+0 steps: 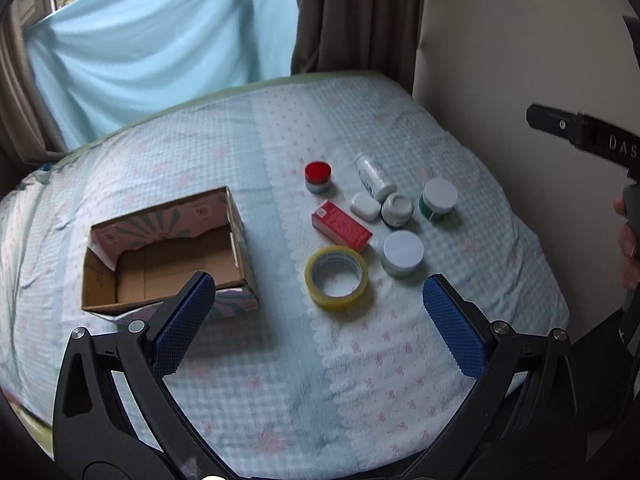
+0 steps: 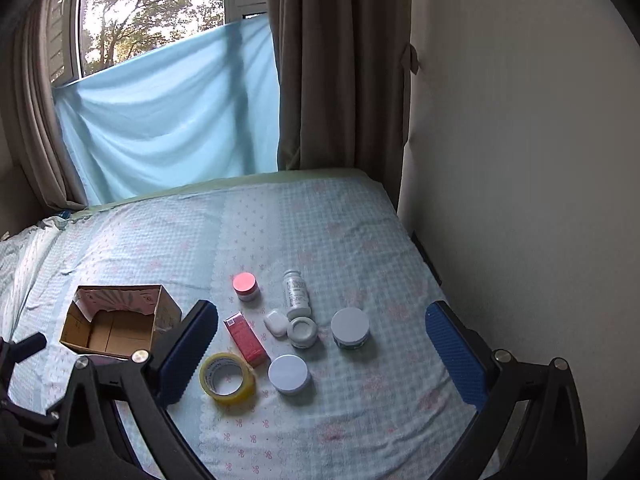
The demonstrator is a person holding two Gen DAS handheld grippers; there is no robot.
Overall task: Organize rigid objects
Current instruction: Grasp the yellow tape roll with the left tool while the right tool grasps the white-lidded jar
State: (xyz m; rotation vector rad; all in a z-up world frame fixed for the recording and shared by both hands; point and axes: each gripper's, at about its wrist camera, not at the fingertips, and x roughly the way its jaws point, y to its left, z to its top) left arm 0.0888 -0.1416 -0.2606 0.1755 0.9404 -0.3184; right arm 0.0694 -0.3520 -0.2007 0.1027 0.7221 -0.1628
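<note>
Left wrist view: we log our left gripper (image 1: 318,308) with jaws spread and empty above the bedsheet (image 1: 280,380), the empty cardboard box (image 1: 160,252) at left of frame. Centre-right we list a tape roll (image 1: 336,278), red carton (image 1: 341,230), red-lidded jar (image 1: 318,177), lying white bottle (image 1: 374,175) and white-lidded jars (image 1: 402,254). Right wrist view: our right gripper (image 2: 320,354) is likewise spread, holding nothing.

The left gripper (image 1: 318,310) hangs above the bed with its jaws spread wide and nothing between its blue pads (image 1: 182,326). The right gripper (image 2: 320,344) is likewise wide open and empty, held toward the bed's right edge. In the left wrist view, fingers of the person's right hand (image 1: 627,240) curl round the black handle at the far right.
</note>
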